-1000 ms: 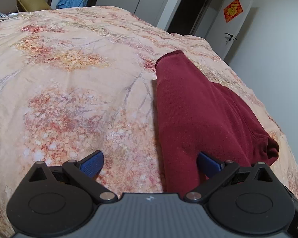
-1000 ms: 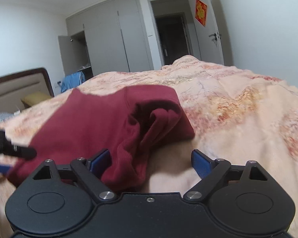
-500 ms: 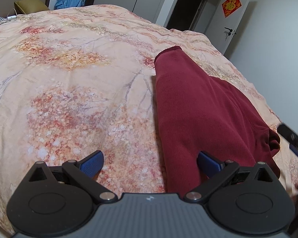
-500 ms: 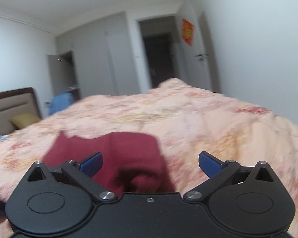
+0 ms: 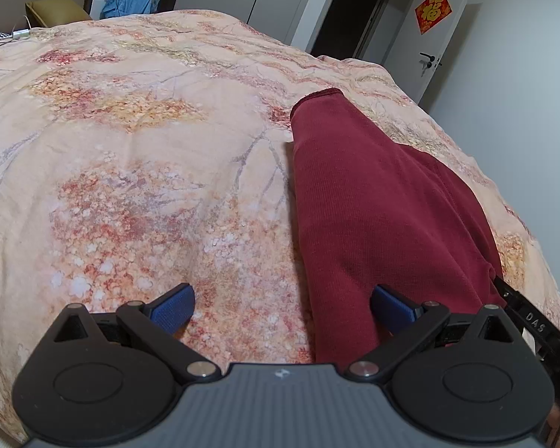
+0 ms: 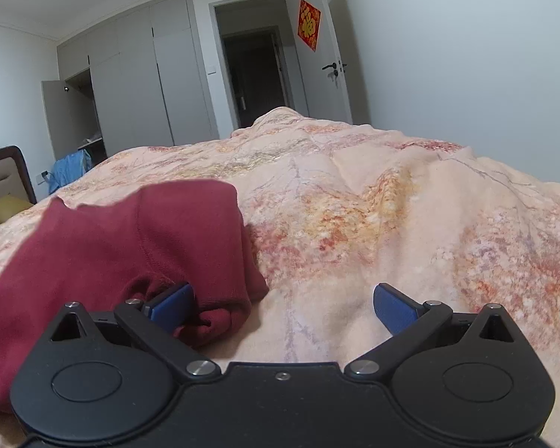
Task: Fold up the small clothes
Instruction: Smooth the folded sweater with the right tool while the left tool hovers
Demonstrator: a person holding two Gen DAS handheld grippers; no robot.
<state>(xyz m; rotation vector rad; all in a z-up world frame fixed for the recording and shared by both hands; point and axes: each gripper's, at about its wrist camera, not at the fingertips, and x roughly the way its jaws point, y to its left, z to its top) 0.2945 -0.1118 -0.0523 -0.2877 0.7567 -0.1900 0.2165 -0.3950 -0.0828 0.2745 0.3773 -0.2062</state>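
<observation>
Maroon garment [image 5: 373, 201] lay folded lengthwise on the floral bedspread [image 5: 138, 156]. Left gripper [image 5: 282, 300] hung wide open over its near end, gripping nothing. Right gripper [image 6: 283, 300] stood fully spread, holding nothing, its left pad [image 6: 171, 304] beside the bunched corner.

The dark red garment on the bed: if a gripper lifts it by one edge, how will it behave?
The dark red garment would probably droop limply; it lies in soft folds on the quilt. Its knit looks light and grippy, so it likely won't slip from the pads.
</observation>
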